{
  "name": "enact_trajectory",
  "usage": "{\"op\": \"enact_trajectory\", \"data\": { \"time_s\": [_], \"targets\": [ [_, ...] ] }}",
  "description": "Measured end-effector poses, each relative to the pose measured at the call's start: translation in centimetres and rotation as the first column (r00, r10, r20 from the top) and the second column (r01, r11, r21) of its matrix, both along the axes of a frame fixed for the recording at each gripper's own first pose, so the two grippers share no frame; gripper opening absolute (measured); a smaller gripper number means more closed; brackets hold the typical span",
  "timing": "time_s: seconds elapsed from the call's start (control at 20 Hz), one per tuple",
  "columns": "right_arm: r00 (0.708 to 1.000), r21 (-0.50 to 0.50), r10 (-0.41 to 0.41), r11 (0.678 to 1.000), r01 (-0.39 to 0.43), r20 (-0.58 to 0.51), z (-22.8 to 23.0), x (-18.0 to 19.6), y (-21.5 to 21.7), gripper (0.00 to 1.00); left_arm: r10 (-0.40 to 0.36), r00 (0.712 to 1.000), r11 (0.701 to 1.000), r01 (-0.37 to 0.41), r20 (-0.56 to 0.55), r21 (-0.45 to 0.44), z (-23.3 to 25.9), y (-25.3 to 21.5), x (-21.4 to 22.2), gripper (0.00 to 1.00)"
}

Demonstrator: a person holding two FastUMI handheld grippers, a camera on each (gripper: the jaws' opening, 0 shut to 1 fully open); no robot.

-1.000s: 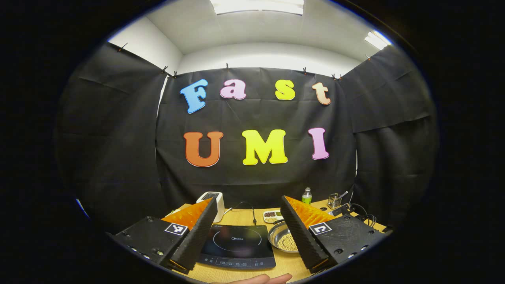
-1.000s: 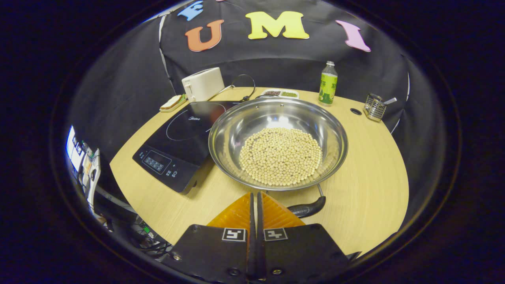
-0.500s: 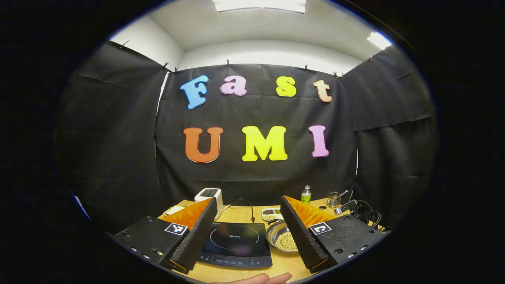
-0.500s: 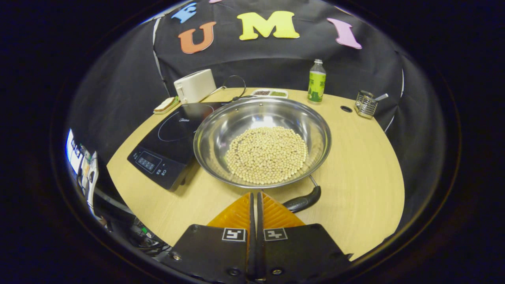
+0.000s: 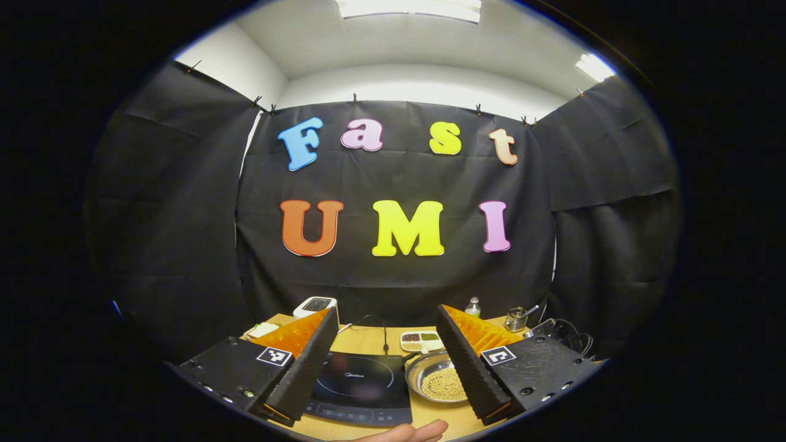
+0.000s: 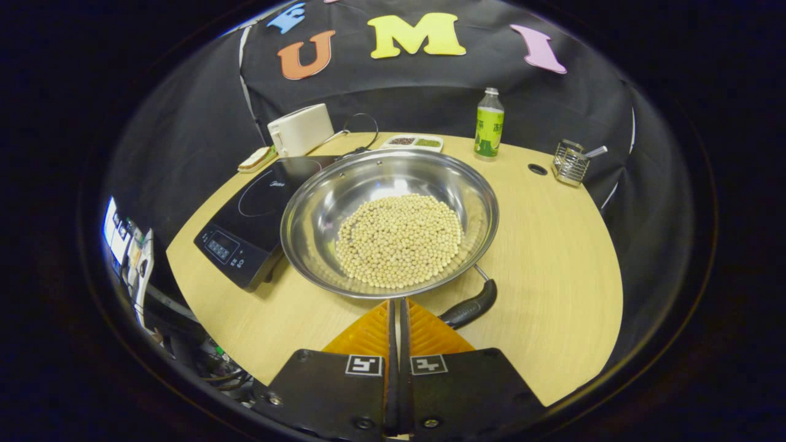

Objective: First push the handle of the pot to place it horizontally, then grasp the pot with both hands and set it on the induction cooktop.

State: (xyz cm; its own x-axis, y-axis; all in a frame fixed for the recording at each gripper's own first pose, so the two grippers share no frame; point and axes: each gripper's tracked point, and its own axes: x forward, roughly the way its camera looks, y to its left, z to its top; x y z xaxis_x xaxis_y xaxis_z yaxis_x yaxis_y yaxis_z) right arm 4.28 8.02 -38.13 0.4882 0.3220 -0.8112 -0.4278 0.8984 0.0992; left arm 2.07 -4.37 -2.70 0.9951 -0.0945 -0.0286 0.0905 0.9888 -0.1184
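- The pot [image 6: 389, 224], a wide steel pan holding pale beans [image 6: 399, 239], sits mid-frame in the right gripper view on the table [image 6: 552, 270], its left rim over the edge of the induction cooktop [image 6: 249, 215].
- Its black handle [image 6: 470, 305] runs from the lower right of the rim down toward the frame's bottom centre, slanted, so I judge that the push is not finished.
- The right gripper [image 6: 396, 307] has its two fingers pressed flat together with nothing between them. The tips lie just left of the handle's end; contact cannot be told.
- To do the push well, keep the closed tips low against the handle's side near its free end and sweep slowly, so the pot turns on the spot and the beans stay put.
- The left gripper [image 5: 387, 334] is spread wide and empty, held high and level well back from the table. A hand [image 5: 405, 431] edges in at the bottom.
- The left gripper view gives the cooktop [image 5: 359, 387] and pot [image 5: 439, 383] side by side at lower centre, but hides the handle behind its own finger.
- The right gripper view gives the handle, a bottle [image 6: 489, 131], a white toaster [image 6: 301, 129] and a wire holder [image 6: 568, 162] at the top.
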Motion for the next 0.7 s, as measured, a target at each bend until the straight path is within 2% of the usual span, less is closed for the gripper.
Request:
{"op": "enact_trajectory", "data": {
  "time_s": [0.1,0.2,0.3,0.35,0.45,0.5,0.55,0.7],
  "targets": [
    [1.000,0.001,0.006,1.000,-0.006,-0.012,-0.2,0.5,-0.6,0.01,0.012,1.000,1.000,-0.012,-0.007,0.015,-0.1,0.1,0.9,0.96],
    [1.000,-0.002,0.012,1.000,-0.012,-0.021,-0.3,1.0,-1.3,0.04,0.025,1.000,0.999,-0.025,0.000,0.028,-0.1,-0.1,1.5,0.96],
    [1.000,-0.006,0.010,1.000,-0.010,-0.024,-0.5,1.9,-2.0,0.01,0.034,0.999,0.999,-0.034,-0.002,0.012,-0.2,-0.3,2.5,0.96],
    [1.000,-0.005,0.001,1.000,-0.001,-0.022,-0.7,2.5,-2.5,0.04,0.028,1.000,1.000,-0.028,-0.011,0.001,-0.6,-0.7,2.9,0.96],
    [1.000,-0.002,-0.016,1.000,0.016,-0.019,-0.8,3.4,-3.3,0.04,0.019,1.000,1.000,-0.020,-0.023,-0.007,-1.0,-1.1,3.8,0.96],
    [1.000,0.000,-0.024,1.000,0.024,-0.016,-0.8,4.0,-3.6,0.00,0.022,0.999,1.000,-0.022,-0.027,-0.004,-1.2,-1.1,4.2,0.96],
    [0.999,0.002,-0.031,1.000,0.031,-0.013,-0.9,4.4,-4.0,0.04,0.023,0.999,1.000,-0.023,-0.031,-0.001,-1.5,-1.2,4.6,0.96],
    [0.998,0.009,-0.061,0.998,0.061,-0.003,-1.0,6.0,-5.0,0.04,0.008,0.999,1.000,-0.008,-0.043,-0.001,-2.4,-2.1,5.9,0.95]
  ]
}}
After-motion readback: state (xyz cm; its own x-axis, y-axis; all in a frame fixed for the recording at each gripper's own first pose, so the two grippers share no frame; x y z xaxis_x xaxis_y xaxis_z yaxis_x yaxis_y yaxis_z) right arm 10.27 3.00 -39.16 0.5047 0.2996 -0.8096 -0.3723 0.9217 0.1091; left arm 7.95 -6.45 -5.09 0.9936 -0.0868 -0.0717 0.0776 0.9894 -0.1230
